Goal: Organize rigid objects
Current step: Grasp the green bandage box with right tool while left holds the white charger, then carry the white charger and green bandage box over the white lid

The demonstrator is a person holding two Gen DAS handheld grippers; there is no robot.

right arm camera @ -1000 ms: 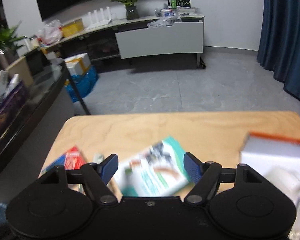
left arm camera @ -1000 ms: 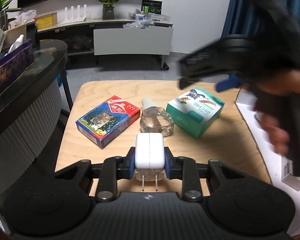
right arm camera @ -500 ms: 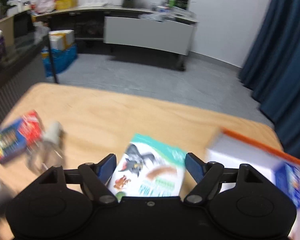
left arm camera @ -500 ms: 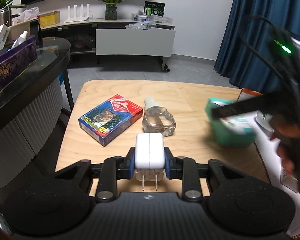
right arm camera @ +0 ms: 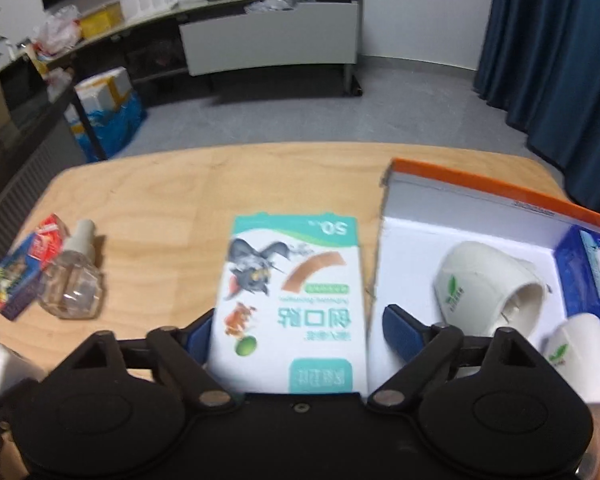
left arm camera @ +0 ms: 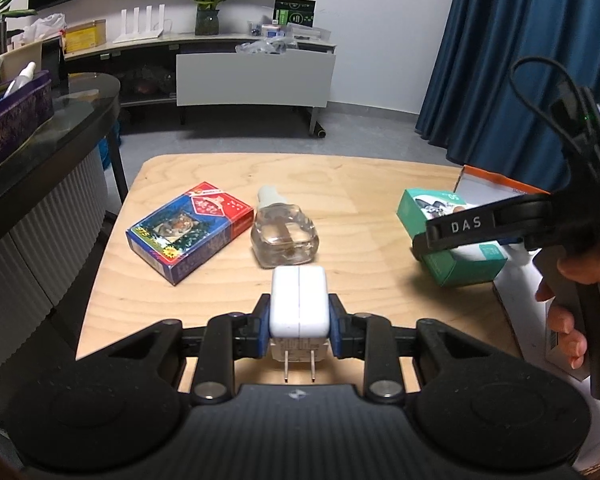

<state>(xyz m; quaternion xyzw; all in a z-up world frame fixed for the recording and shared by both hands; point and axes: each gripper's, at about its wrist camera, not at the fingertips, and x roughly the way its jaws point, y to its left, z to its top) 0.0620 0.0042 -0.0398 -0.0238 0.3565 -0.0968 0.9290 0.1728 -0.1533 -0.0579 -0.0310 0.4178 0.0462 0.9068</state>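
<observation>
My left gripper is shut on a white plug adapter, prongs toward the camera, above the wooden table's near edge. My right gripper is shut on a green-and-white bandage box, held over the table beside the white tray with an orange rim. The box and right gripper also show at the right of the left wrist view. A blue-and-red card box and a clear glass bottle lie on the table's left part.
The tray holds two white cup-like items and a blue packet. A dark glass counter stands to the left of the table. A TV cabinet is at the far wall, blue curtains on the right.
My right gripper closed on the bandage box, lifted it off the table's middle and carried it right to the tray's edge. My left gripper kept still with the adapter.
</observation>
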